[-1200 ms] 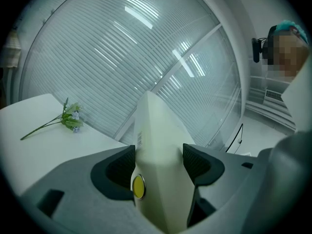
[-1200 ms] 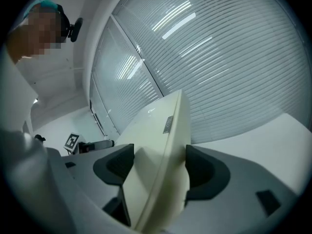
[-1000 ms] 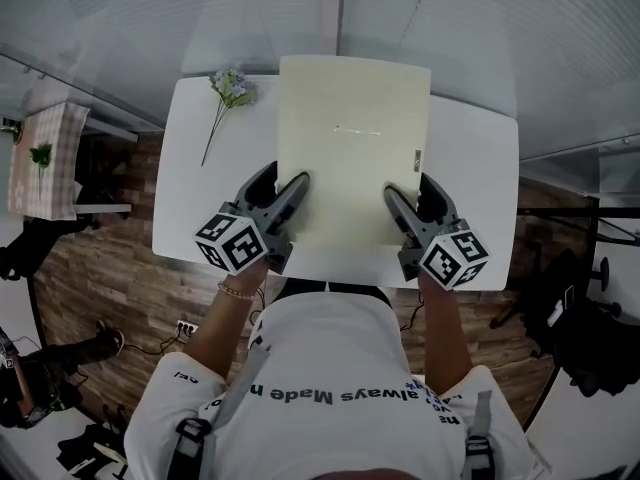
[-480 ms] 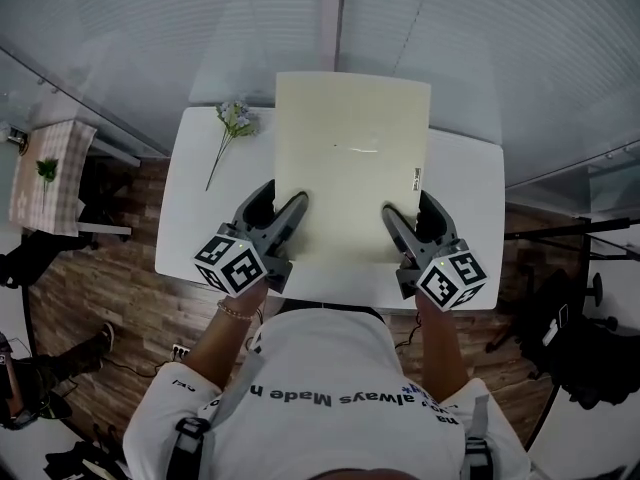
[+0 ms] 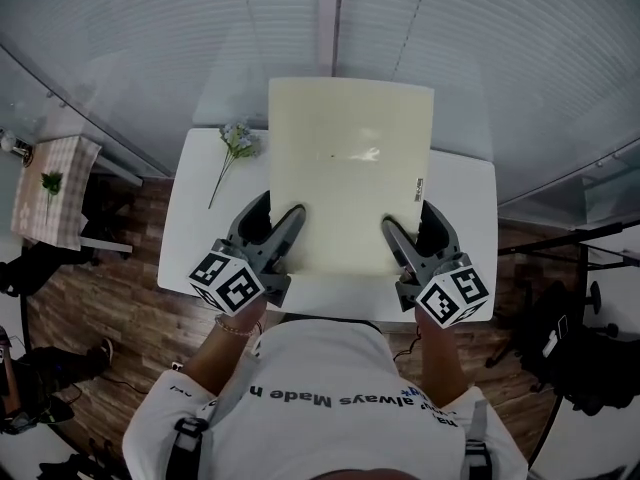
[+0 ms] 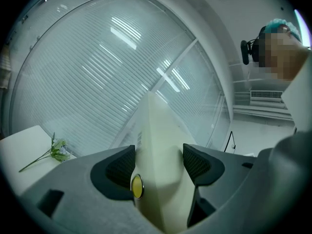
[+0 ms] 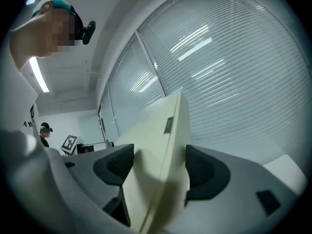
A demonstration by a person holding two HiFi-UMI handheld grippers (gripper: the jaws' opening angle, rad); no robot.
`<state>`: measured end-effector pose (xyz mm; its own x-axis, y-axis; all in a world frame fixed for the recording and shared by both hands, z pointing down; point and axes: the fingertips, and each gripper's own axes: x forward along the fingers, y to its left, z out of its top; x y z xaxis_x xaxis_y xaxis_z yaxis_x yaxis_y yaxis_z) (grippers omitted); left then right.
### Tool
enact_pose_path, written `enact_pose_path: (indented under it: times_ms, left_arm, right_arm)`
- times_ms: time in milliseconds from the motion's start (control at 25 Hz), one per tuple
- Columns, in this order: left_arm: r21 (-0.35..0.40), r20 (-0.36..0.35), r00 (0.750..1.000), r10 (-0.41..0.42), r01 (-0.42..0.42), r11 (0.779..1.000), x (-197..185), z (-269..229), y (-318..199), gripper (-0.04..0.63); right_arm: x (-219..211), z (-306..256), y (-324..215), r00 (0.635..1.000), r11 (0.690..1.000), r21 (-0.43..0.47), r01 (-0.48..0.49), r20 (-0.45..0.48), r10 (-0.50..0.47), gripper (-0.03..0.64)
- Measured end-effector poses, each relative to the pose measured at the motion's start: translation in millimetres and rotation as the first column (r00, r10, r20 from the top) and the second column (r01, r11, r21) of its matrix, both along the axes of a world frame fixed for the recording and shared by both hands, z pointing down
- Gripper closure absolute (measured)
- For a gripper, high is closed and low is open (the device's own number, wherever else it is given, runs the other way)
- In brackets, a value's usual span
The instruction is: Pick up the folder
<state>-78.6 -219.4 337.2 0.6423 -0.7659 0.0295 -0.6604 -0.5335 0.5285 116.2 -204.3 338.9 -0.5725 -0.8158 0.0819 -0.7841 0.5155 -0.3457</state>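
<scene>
both left gripper (image 5: pixel 280 210) and right gripper (image 5: pixel 408 218) pinch the folder (image 5: pixel 350 158) between their jaws.

it is bright all over. soft daylight comes in through the window blinds (image 5: pixel 330 28) far past the left gripper (image 6: pixel 158 156) and the right gripper (image 7: pixel 158 157). long white glints shine on the glass above the left gripper. a strip lamp (image 7: pixel 38 74) glows up and to the left of the right gripper. the folder (image 5: pixel 350 168) turns shadowy down between the jaws. both gripper views bend round and go black at the corners. the jaws look a bit soft up close.
</scene>
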Motion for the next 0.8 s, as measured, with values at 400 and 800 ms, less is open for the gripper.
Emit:
enact_pose_path:
  times_ms: [400,800]
  left_arm:
    - [0.059,-0.004,1.000,-0.003,0.004,0.998,-2,-32,12,0.314]
    - [0.095,0.001,1.000,0.003,-0.003,0.995,-2,-46,19,0.314]
  right_arm:
    - [-3,-35,14,1.000,0.997,0.076,-0.012,-0.014,0.013,0.325]
    - [-3,-48,24,0.999,0.994,0.104,-0.030,-0.014,0.031,0.325]
